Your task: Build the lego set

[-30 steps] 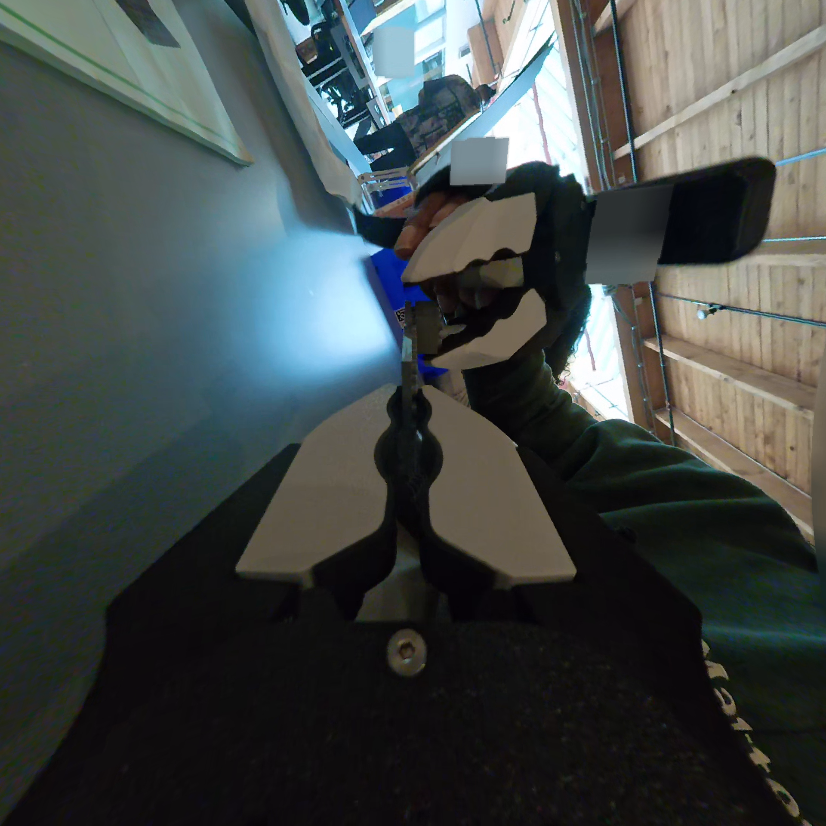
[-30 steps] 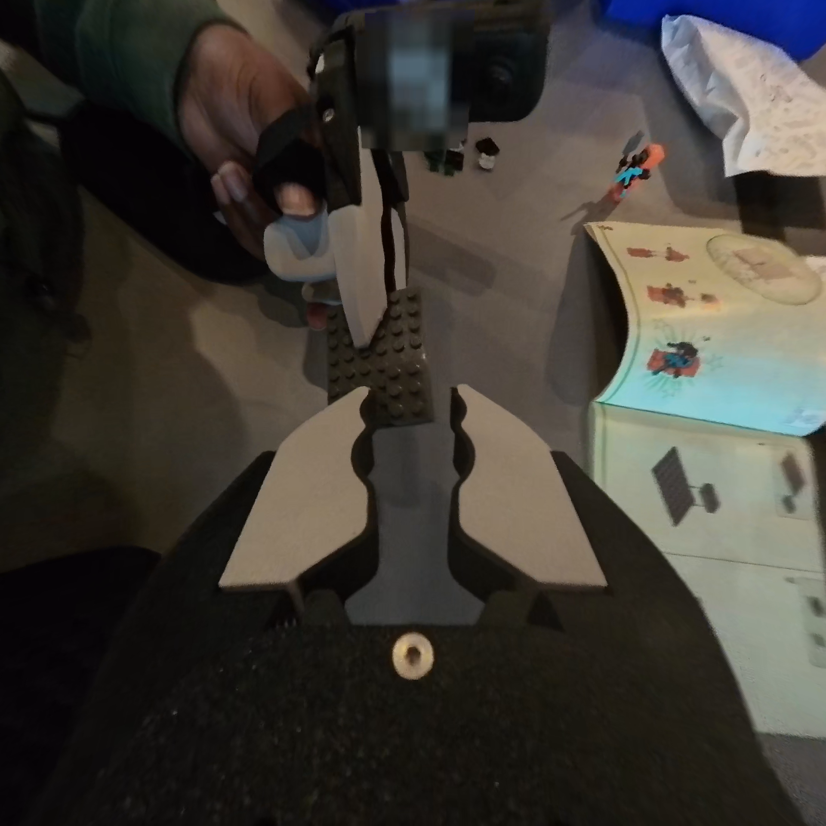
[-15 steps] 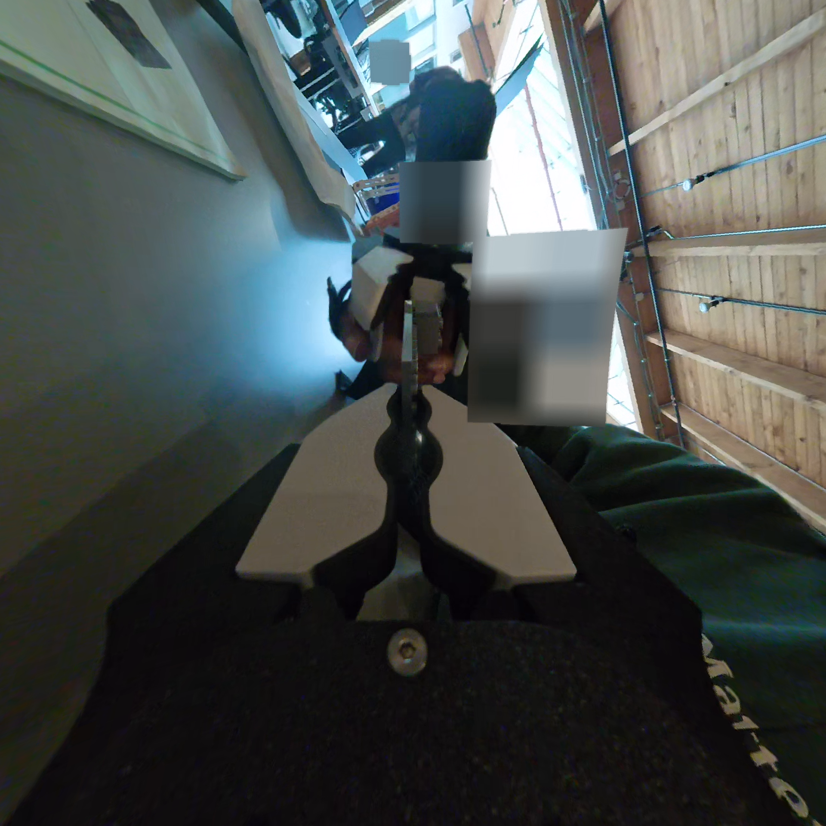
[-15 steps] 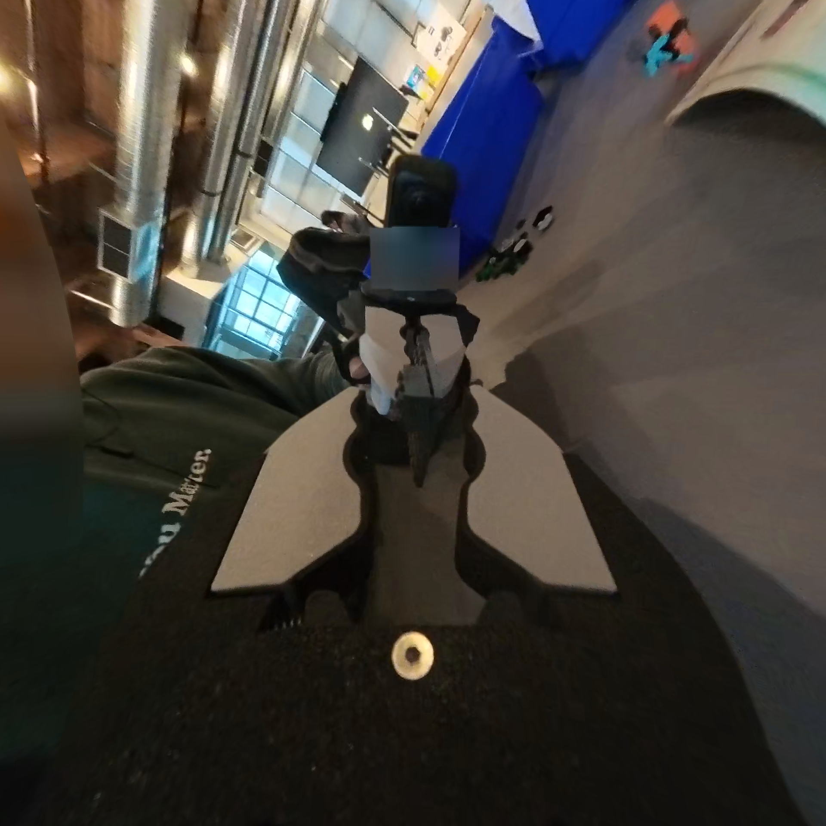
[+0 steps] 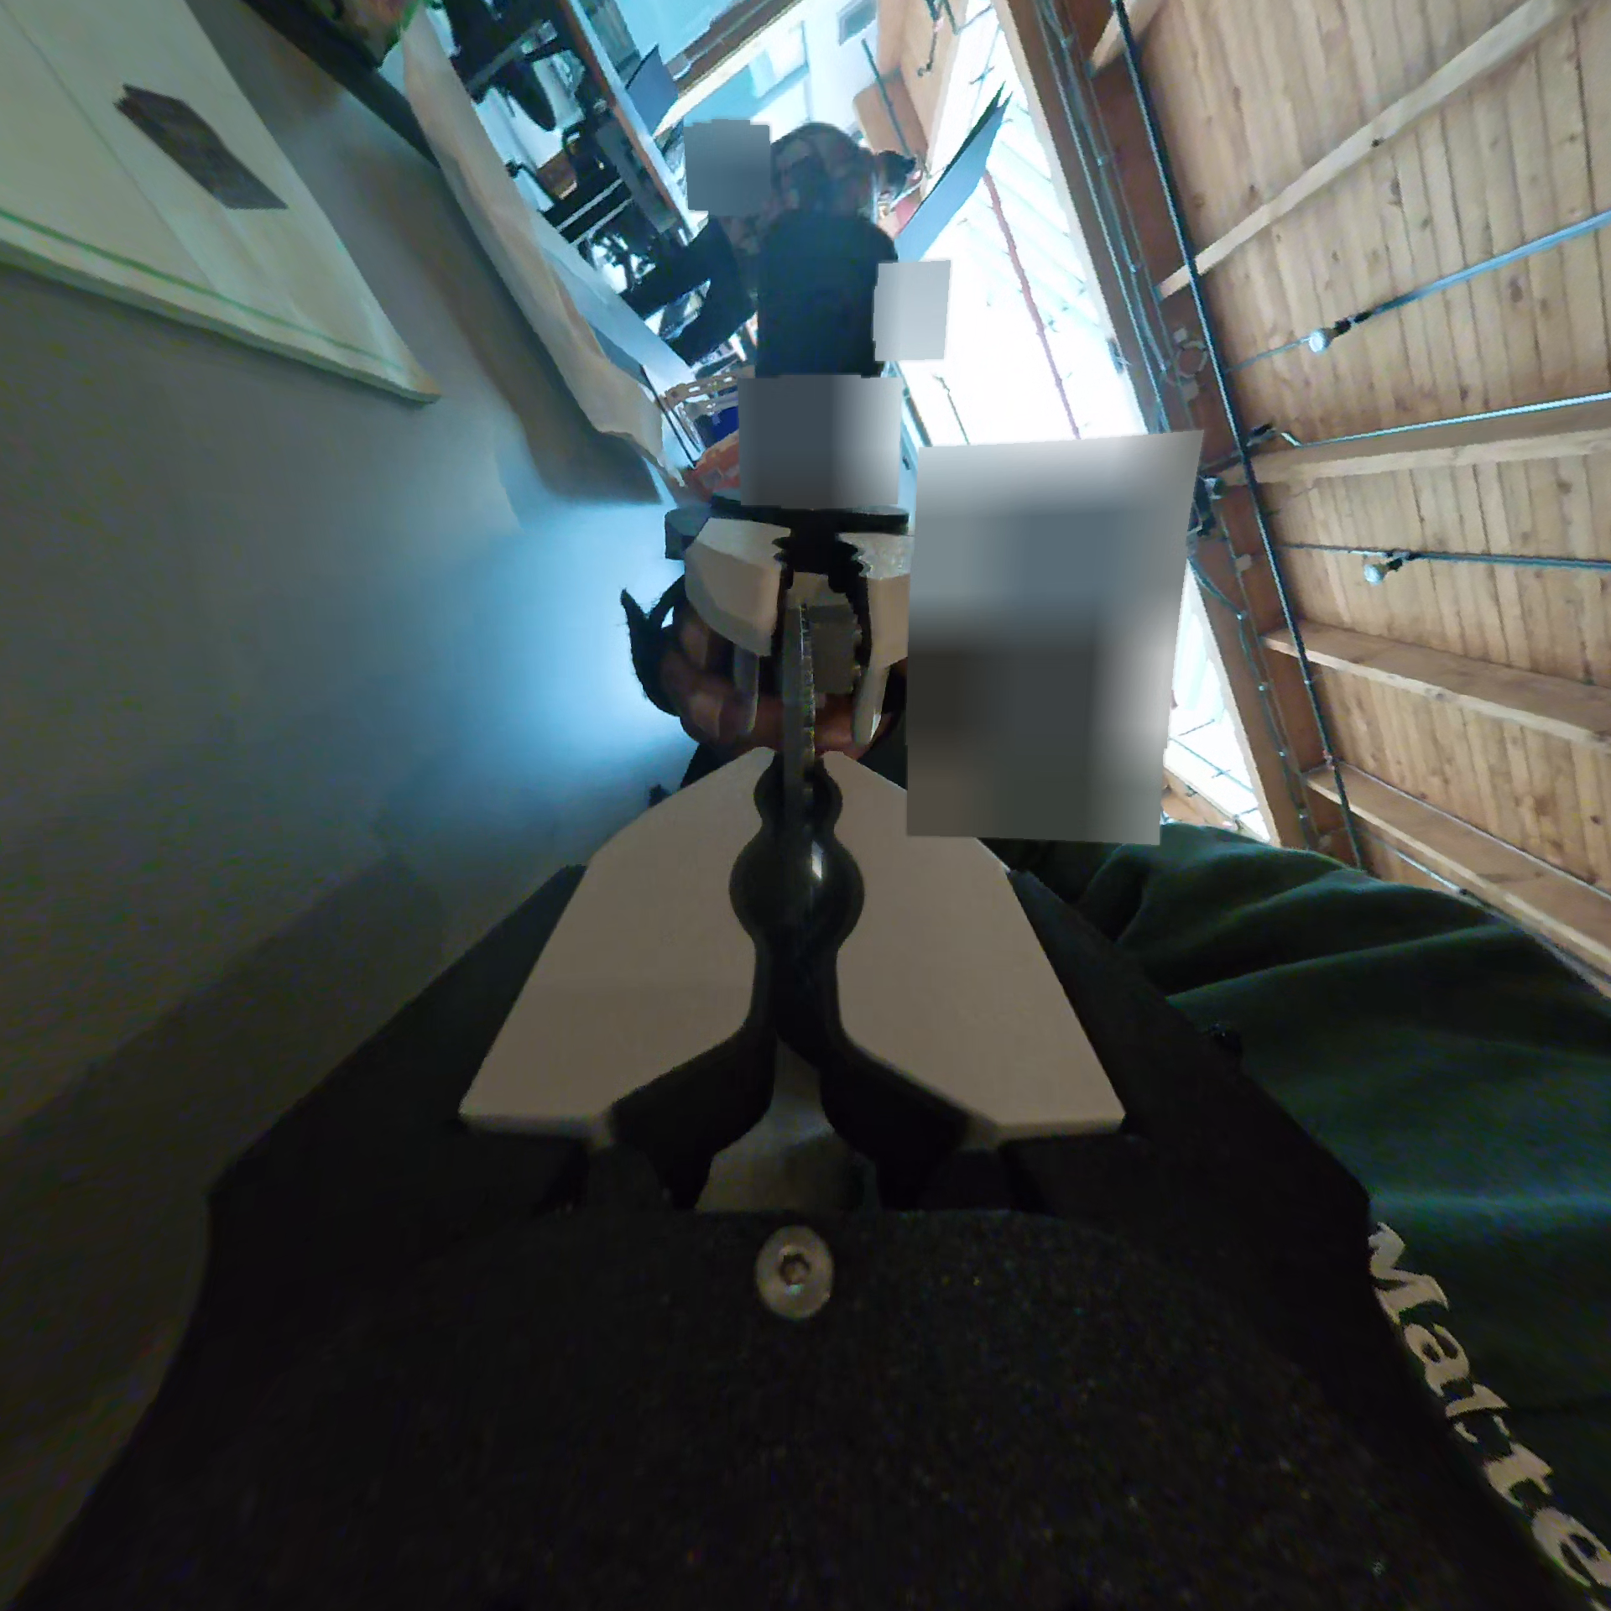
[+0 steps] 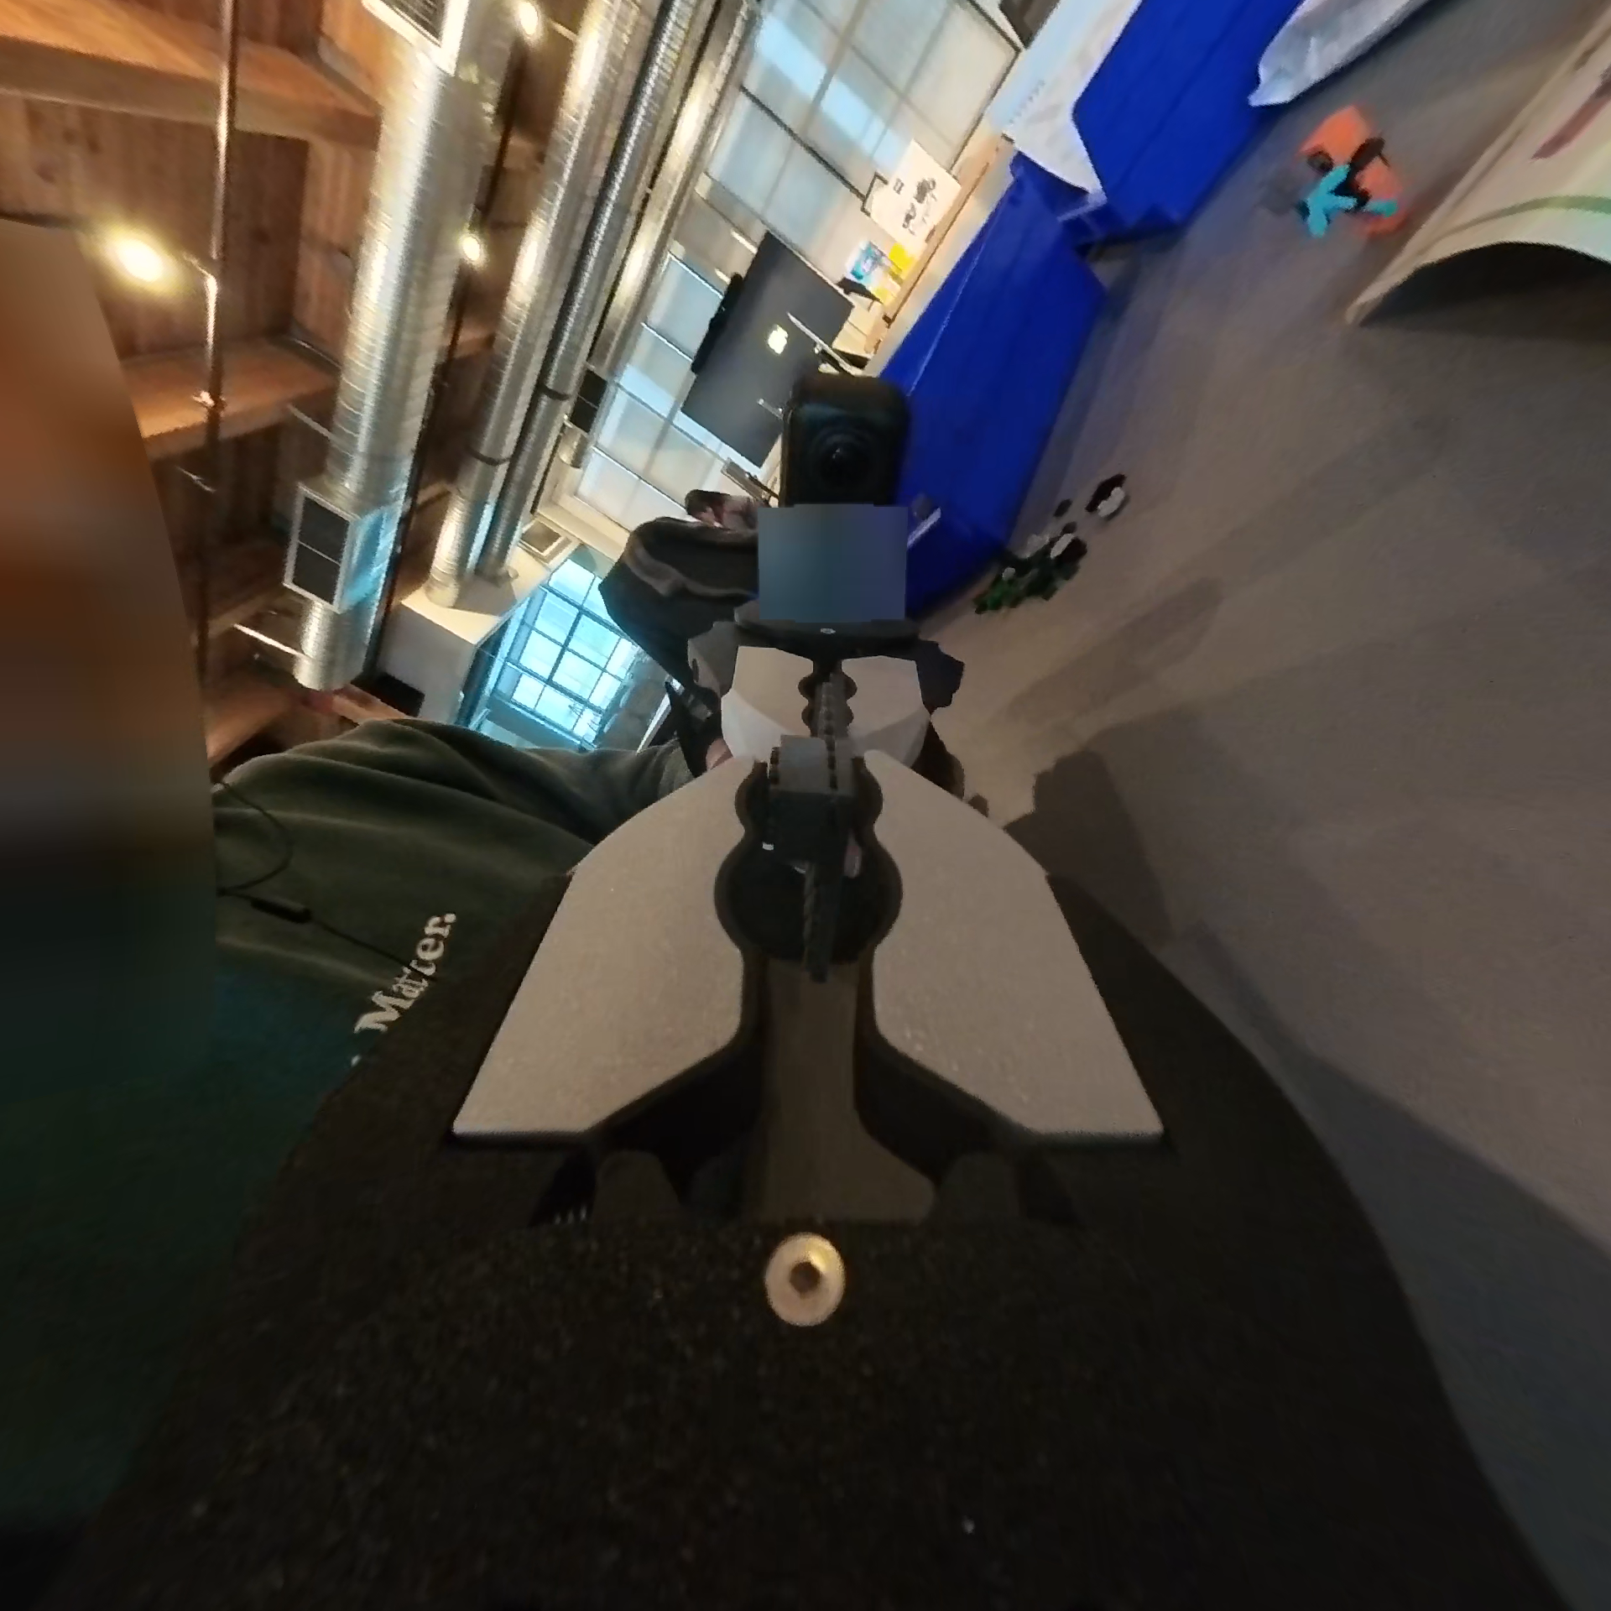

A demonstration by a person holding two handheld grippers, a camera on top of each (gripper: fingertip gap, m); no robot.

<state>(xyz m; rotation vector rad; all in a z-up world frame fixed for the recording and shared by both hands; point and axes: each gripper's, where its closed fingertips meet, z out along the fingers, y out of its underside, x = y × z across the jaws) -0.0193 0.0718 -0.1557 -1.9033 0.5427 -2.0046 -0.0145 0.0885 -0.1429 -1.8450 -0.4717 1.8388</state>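
Change: right gripper [image 6: 811,776] swung up from the table, now facing the left gripper [image 5: 798,767], plate edge-on between.
Left gripper: clenched on dark plate [image 5: 800,697], frame centre.
Right gripper: closed around grey brick [image 6: 806,767]; pressing onto plate likely next.

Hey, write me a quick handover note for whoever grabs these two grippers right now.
Left tongs: shut on the dark studded plate, held edge-on, up off the table.
Right tongs: facing the left ones, closing around a small grey brick against the plate's free end; whether it grips is unclear.
On the grey table: loose dark pieces, an orange and teal assembly, the instruction booklet.
Done: plate picked up.
Left: seat the brick, then add the rest.
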